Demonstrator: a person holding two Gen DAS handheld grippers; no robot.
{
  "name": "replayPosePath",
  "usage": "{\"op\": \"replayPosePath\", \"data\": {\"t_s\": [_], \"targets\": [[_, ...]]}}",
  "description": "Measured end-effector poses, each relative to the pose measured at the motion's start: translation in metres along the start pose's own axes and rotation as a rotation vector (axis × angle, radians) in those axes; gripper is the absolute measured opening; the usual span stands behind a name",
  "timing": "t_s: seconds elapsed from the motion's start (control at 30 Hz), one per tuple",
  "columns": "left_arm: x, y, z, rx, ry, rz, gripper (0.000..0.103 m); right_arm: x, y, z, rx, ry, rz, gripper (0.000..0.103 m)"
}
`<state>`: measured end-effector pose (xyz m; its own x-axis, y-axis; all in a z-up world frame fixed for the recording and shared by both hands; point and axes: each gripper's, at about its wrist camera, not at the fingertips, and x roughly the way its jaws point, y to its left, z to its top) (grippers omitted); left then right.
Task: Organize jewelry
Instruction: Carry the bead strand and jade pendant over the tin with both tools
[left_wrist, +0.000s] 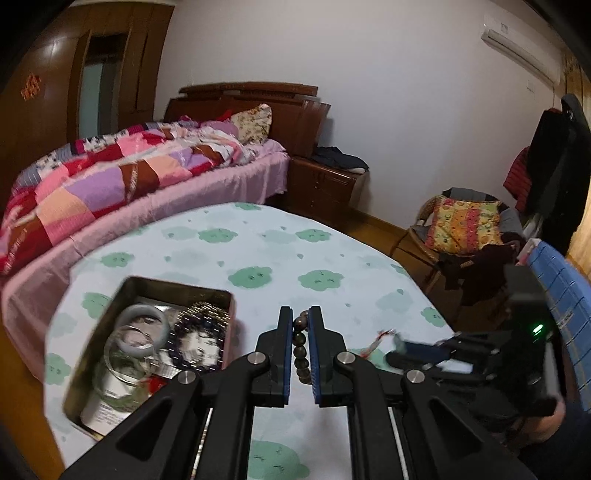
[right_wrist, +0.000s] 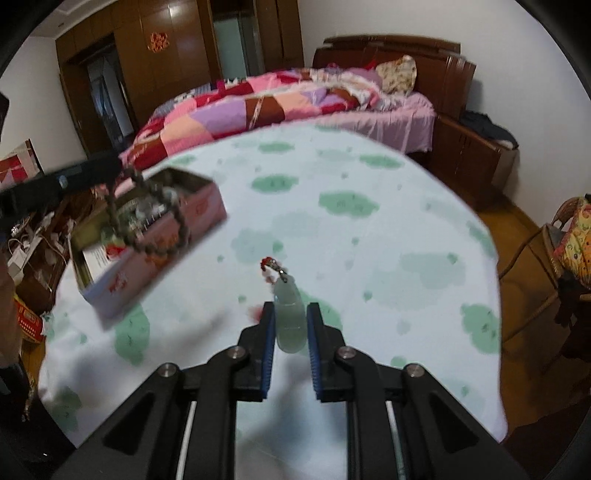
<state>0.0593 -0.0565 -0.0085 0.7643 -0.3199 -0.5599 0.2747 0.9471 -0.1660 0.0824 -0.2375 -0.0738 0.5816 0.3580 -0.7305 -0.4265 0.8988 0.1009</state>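
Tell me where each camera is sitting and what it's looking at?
Left wrist: rides on the left gripper, looking down its fingers, shut on a brown bead bracelet, toward the open tin and bed; the right gripper shows too.
Right wrist: rides on the right gripper, shut on a pale green pendant, above the cloud-print tablecloth; the left gripper dangles the bracelet.
Shared: tin, tablecloth, bed, bracelet.
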Motion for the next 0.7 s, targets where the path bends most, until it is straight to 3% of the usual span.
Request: {"op": "replayPosePath", "data": {"t_s": [0.7], "targets": [[-0.032,0.031,0.01,-0.018,-0.081,0.119,0.007,-0.014,0.046,0.05,-0.082,-0.135,0.04,0.019]]}}
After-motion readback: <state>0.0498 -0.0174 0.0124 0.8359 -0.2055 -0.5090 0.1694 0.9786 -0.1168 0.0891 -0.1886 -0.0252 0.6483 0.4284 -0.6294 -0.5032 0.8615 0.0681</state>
